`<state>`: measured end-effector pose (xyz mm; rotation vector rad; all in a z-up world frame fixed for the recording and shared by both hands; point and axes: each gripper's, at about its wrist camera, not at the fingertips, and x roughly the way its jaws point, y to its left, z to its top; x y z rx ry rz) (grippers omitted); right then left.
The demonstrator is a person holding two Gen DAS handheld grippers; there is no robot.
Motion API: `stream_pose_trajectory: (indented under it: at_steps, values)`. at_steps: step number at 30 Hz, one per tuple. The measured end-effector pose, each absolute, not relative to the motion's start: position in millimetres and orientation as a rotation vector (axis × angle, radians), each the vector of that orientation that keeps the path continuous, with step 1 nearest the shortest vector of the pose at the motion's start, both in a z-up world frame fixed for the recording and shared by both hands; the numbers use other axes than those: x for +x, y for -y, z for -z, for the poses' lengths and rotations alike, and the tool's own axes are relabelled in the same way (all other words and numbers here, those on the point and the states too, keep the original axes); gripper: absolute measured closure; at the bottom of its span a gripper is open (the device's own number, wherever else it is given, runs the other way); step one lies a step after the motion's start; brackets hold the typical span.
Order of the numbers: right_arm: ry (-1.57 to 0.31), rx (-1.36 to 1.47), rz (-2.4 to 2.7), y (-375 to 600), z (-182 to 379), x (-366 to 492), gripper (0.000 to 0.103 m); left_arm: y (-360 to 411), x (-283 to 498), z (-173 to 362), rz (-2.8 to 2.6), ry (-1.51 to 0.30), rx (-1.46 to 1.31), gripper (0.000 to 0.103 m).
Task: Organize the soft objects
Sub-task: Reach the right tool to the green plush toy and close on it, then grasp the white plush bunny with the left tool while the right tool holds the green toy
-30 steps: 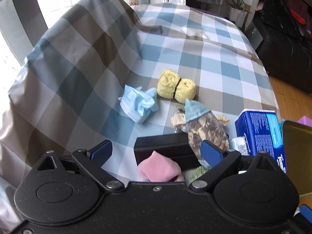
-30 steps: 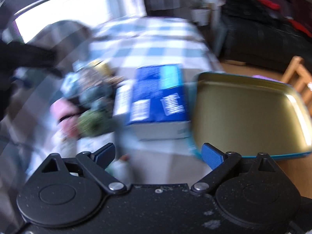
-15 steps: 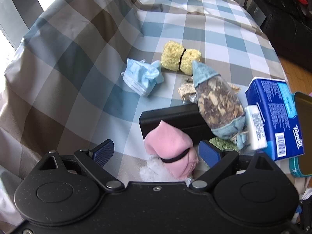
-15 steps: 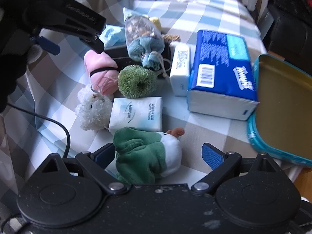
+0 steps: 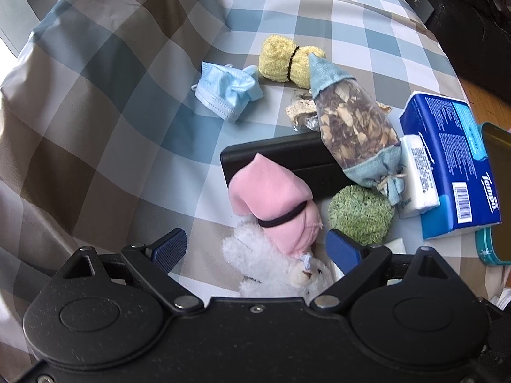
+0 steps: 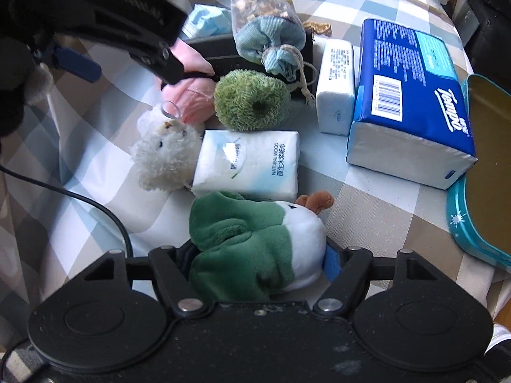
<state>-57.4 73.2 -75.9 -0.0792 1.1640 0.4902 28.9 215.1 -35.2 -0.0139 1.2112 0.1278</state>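
Note:
My left gripper (image 5: 257, 247) is open above a white plush lamb (image 5: 274, 266) and a pink rolled cloth (image 5: 274, 201); both lie between its fingers. My right gripper (image 6: 255, 261) has its fingers on both sides of a green-and-white plush toy (image 6: 255, 239), which fills the gap between them. The right wrist view also shows the lamb (image 6: 163, 153), the pink cloth (image 6: 191, 99), a green fuzzy roll (image 6: 252, 99) and the left gripper's arm (image 6: 95, 22) above them. A yellow rolled towel (image 5: 287, 63), a blue face mask (image 5: 226, 91) and a potpourri sachet (image 5: 354, 134) lie farther back.
A blue Tempo tissue pack (image 6: 412, 95), a small tissue pack (image 6: 335, 86) and a white tissue pack (image 6: 249, 166) lie on the checked tablecloth (image 5: 111, 95). A teal tin with a gold inside (image 6: 485, 166) sits at the right. A black case (image 5: 287, 159) lies under the sachet.
My left gripper has drawn back and down over the lamb and pink cloth. My right gripper has moved forward and closed in around the green plush toy.

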Motion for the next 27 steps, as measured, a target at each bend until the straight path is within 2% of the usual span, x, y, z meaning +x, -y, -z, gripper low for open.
stream_pose_trajectory:
  at_steps: [15, 27]
  values:
    - [-1.04, 0.096, -0.406, -26.6, 29.1, -58.0, 0.032, -205.0, 18.6, 26.6, -0.109, -1.217, -0.019, 0.012]
    - [-1.081, 0.177, -0.265, 7.9, 29.6, -49.6, 0.032, -188.2, 3.3, 30.1, -0.087, -1.239, 0.033, 0.012]
